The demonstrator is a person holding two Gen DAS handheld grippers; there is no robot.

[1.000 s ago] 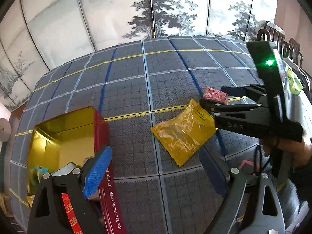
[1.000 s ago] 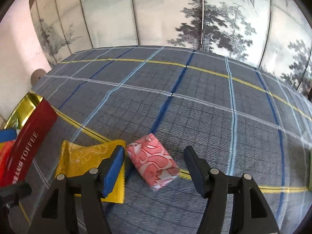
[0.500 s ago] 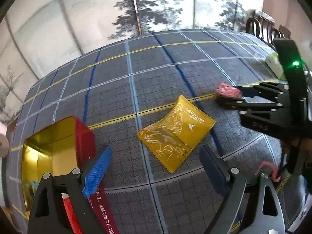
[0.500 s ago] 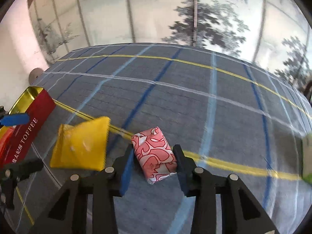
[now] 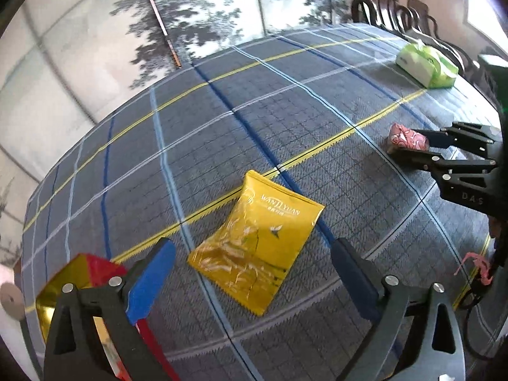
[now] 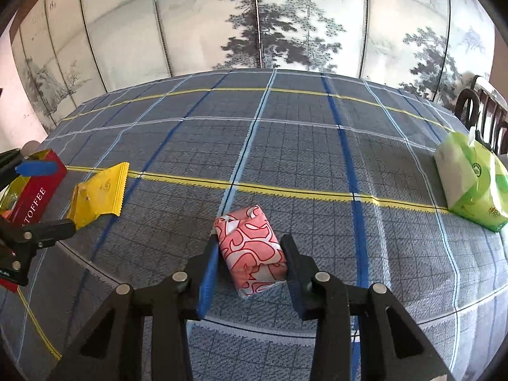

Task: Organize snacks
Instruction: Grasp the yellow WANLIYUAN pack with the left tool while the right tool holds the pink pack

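Now my right hand-held gripper point(image 6: 250, 260) pinches the pink patterned snack packet point(image 6: 250, 250) above the plaid worktop point(image 6: 301, 146). My left hand-held gripper point(image 5: 250, 263), jaws just widened and spread, brackets the yellow snack pouch point(image 5: 257, 241) lying flat beside the red toffee tin point(image 5: 95, 270).

right hand-held gripper point(image 6: 250, 260) has closed on the pink snack point(image 6: 250, 250); left point(image 5: 250, 282) opened wider.
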